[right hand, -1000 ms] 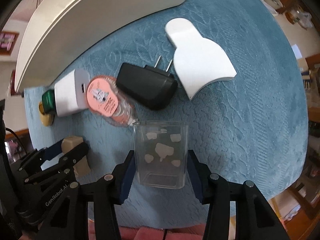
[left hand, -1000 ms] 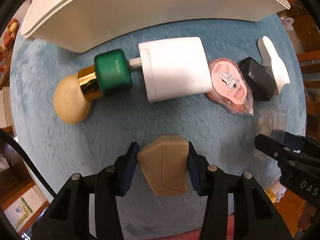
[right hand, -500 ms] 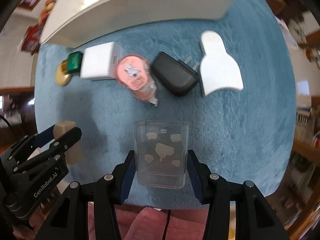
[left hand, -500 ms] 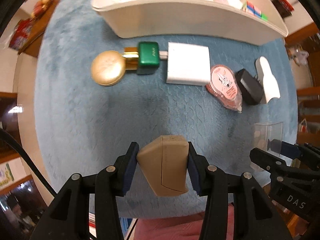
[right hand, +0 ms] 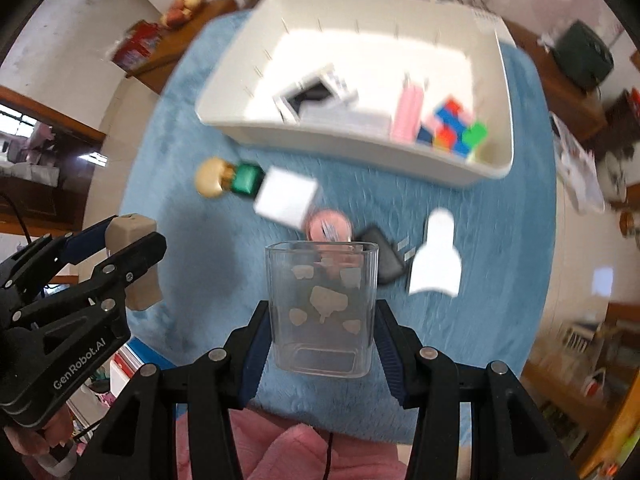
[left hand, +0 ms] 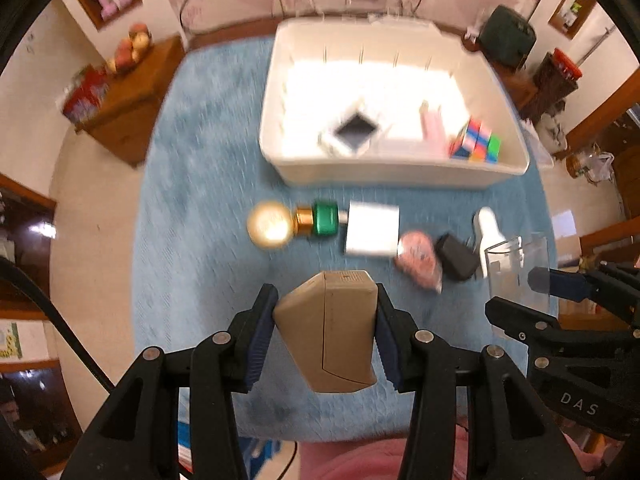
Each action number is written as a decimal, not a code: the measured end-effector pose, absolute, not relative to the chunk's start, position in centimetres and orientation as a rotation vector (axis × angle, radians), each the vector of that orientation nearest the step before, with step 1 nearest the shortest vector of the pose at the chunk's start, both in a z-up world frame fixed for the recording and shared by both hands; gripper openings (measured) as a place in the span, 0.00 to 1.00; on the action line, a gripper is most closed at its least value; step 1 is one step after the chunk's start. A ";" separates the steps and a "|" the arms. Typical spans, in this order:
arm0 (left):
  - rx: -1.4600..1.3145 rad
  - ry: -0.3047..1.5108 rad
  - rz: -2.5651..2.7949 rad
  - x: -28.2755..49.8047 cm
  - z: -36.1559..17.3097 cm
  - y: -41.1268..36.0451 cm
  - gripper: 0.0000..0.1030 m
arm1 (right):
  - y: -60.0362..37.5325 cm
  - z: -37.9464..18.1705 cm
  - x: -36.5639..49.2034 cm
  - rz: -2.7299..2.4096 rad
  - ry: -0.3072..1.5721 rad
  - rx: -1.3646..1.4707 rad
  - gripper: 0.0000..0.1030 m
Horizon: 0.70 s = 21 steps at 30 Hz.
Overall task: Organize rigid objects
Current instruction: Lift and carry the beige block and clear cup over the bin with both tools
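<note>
Grippers both carry loads above the blue-covered tabletop (left hand: 192,240). The left gripper (left hand: 326,330) is closed on a tan plastic block (left hand: 330,332), its blue-padded fingers pressing the block's two sides. The right gripper (right hand: 322,320) is clamped on a clear square cup (right hand: 322,308) printed with pale shapes, held upright with its open mouth facing away from the camera.

Ahead of both grippers sits a white bin (left hand: 400,168), with a multicoloured cube puzzle (left hand: 476,144) in its near right corner, a pink item (left hand: 432,124) beside that, and a dark square thing (left hand: 354,128) further left; blur hides the details.

Between the grippers and the bin, a row of things lies on the cloth: a green and gold bottle (left hand: 296,222) farthest left, touching a white box (left hand: 372,230), then a pink round packet (left hand: 418,260), a black plug adapter (left hand: 456,258) and a white flat piece (right hand: 436,260) at the right end. In the left wrist view the cup shows to the right of the tan block.
</note>
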<state>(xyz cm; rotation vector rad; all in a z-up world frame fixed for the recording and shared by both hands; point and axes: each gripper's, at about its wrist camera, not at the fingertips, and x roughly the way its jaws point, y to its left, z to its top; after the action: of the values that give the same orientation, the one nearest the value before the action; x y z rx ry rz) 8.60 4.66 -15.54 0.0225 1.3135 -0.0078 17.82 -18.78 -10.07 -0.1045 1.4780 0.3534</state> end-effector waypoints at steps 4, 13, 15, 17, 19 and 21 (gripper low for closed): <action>0.060 1.241 -0.009 10.1 -13.4 4.1 0.49 | -18.1 -8.0 19.2 0.392 1.429 -0.086 0.49; 0.152 1.111 -0.026 13.1 -9.7 3.8 0.49 | -18.4 -3.9 22.5 0.399 1.289 -0.027 0.49; 0.176 1.079 -0.033 13.9 -9.0 3.5 0.49 | -18.6 -3.2 23.2 0.392 1.256 -0.016 0.49; 0.202 1.048 -0.051 14.7 -8.4 3.1 0.49 | -18.8 -2.8 23.8 0.383 1.224 -0.002 0.49; 0.218 1.021 -0.058 15.2 -8.0 2.9 0.49 | -19.0 -2.3 24.5 0.371 1.180 0.005 0.49; 0.230 0.992 -0.068 15.9 -7.7 2.6 0.49 | -19.2 -2.1 25.1 0.364 1.146 0.010 0.49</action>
<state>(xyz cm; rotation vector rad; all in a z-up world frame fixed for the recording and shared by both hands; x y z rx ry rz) 15.92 2.60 -7.66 0.2296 0.9917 -0.0680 25.14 -19.16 -2.10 0.0097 1.1460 0.3639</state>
